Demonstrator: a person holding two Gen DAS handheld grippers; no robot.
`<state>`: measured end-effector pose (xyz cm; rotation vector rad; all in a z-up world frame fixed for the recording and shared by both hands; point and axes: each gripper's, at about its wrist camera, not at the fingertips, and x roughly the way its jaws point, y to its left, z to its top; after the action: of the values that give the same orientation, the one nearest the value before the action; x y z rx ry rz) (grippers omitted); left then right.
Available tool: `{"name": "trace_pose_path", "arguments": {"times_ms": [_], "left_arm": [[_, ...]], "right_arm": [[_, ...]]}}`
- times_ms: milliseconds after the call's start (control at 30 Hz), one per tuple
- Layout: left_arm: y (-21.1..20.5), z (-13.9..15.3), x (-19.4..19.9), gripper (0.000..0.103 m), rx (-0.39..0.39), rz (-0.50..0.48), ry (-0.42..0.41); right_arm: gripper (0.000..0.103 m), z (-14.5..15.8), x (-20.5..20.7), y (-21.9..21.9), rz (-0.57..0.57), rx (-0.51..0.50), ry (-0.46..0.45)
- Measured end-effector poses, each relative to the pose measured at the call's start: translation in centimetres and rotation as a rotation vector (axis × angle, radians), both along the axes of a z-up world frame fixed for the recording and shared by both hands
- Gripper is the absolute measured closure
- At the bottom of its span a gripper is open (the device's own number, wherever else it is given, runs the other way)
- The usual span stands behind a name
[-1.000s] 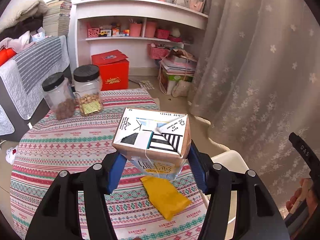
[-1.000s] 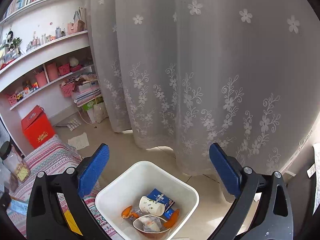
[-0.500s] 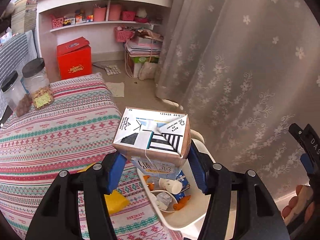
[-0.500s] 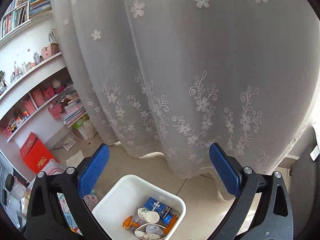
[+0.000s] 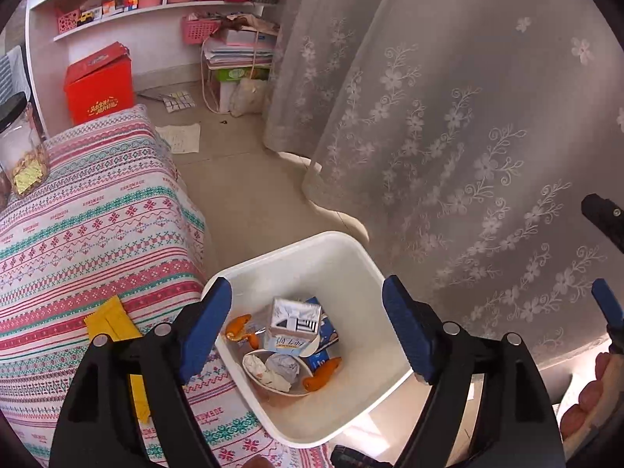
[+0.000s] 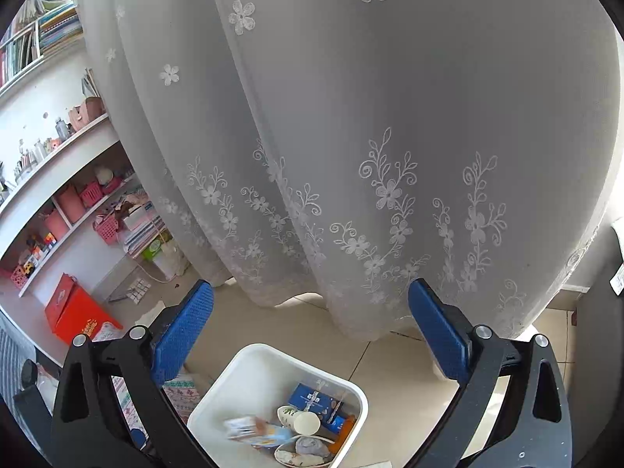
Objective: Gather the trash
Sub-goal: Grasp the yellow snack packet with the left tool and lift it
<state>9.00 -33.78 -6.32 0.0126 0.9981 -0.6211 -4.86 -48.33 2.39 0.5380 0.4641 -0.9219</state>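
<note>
A white trash bin (image 5: 353, 257) (image 6: 249, 362) stands on the floor beside the table. My left gripper (image 5: 308, 323) hangs right above it, its jaws opening with nothing between the pads. The milk carton (image 5: 292, 325) (image 6: 253, 433) lies loose in the bin, blurred in the right wrist view, among orange peels (image 5: 323, 374), a paper bowl (image 5: 273, 374) of crumpled tissue, a blue packet (image 6: 316, 399) and a paper cup (image 6: 298, 419). A yellow wrapper (image 5: 111, 321) lies on the patterned tablecloth (image 5: 93, 226). My right gripper (image 6: 310, 327) is open and empty, above the bin's far side.
A lace curtain (image 5: 448, 117) hangs close behind the bin. A glass jar (image 5: 19, 148) stands at the table's left edge. A red box (image 5: 99, 82), papers and shelves with pink baskets (image 5: 199, 29) lie beyond. A person's fingers (image 5: 596, 394) show at lower right.
My left gripper carried the milk carton from over the table to above the bin, tipped down and opened; the carton dropped into the bin. The right gripper shifted slightly and rolled.
</note>
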Motion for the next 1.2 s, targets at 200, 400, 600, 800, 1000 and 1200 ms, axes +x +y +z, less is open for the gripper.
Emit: {"name": "trace_pose_path", "arguments": {"times_ms": [200, 400, 600, 800, 1000, 1200], "left_arm": [[6.6, -2.8, 4.5, 0.022, 0.159, 0.206, 0.124], [12.8, -8.3, 8.0, 0.022, 0.288, 0.361, 0.358], [13.6, -11.8, 7.4, 0.022, 0.251, 0.419, 0.477], [12.6, -14.5, 6.9, 0.022, 0.295, 0.462, 0.509], [11.8, -14.2, 6.5, 0.042, 0.349, 0.418, 0.428], [13.7, -12.7, 6.5, 0.065, 0.278, 0.372, 0.417]], "right_arm": [[0.007, -0.8, 2.0, 0.9, 0.091, 0.066, 0.026], [0.007, -1.2, 3.4, 2.1, 0.161, 0.111, 0.032], [0.007, -1.4, 4.3, 3.0, 0.192, 0.115, 0.055], [0.007, -1.6, 4.8, 3.2, 0.206, 0.117, 0.071], [0.007, -1.7, 5.4, 3.5, 0.228, 0.124, 0.080], [0.007, -1.6, 5.8, 4.0, 0.259, 0.120, 0.085]]}}
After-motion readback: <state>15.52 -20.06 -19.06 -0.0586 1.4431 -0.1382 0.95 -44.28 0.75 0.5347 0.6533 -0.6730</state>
